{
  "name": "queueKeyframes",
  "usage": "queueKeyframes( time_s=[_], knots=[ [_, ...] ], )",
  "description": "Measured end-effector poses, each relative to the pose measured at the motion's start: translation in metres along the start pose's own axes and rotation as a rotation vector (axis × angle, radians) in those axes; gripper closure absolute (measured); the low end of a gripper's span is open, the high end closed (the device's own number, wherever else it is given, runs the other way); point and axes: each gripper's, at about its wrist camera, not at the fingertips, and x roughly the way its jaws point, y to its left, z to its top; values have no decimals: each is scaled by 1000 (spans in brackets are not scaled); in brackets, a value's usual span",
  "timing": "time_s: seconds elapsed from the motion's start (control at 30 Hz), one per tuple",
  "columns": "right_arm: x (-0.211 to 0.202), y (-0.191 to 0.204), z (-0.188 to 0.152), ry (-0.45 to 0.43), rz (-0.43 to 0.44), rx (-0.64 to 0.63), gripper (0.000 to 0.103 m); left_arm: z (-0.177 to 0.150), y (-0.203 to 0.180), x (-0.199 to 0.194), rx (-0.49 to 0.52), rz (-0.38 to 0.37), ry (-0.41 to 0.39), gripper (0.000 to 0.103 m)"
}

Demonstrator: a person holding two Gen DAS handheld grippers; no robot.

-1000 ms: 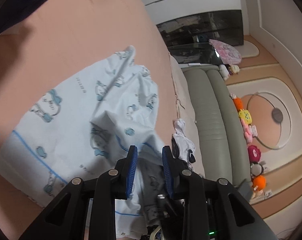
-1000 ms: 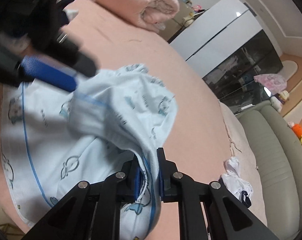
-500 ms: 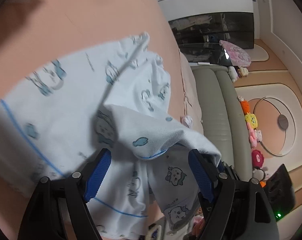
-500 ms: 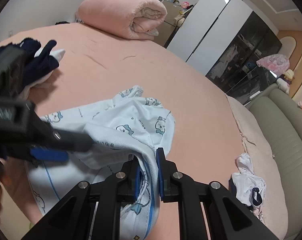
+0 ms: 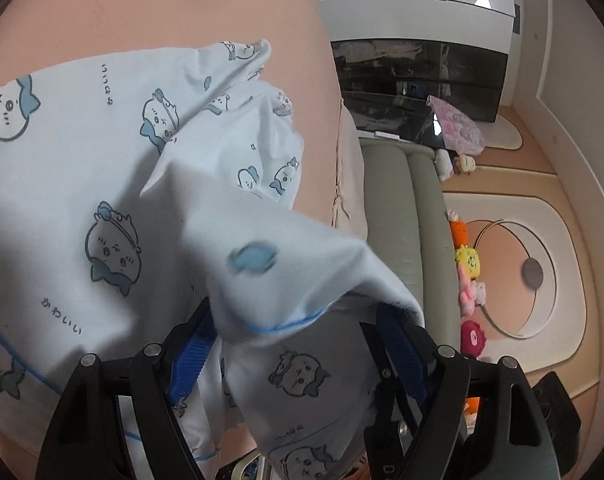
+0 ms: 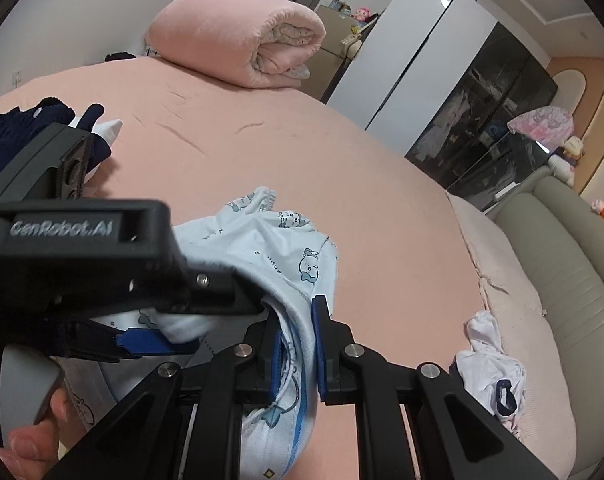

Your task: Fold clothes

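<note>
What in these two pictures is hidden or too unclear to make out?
- Left wrist view: the printed garment drapes over the left gripper, covering the gap between its pads; its near hem runs off the bottom edge.
- Right wrist view: the left gripper blocks much of the garment's left side.
- Right wrist view: the right gripper hides the pinched edge.
- Right wrist view: the dark clothes are cut off at the left edge.

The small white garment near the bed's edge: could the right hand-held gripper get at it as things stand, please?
Probably not yet: the right hand-held gripper is shut on the light blue printed garment. The bed between it and the white garment looks clear.
</note>
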Motion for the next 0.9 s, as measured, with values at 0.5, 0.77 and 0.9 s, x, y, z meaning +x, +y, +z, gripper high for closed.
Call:
queueKeyframes(
  time_s=[0.5, 0.77, 0.9],
  knots=[
    [10, -4, -5, 37, 28, 36, 92, -4, 32, -38, -146, -115, -44, 24],
    [8, -8, -7, 40, 50, 66, 92, -4, 17, -9, -138, -137, 16, 24],
    [4, -12, -4, 29, 61, 78, 92, -2, 17, 0, -115, -80, 11, 24]
  ],
)
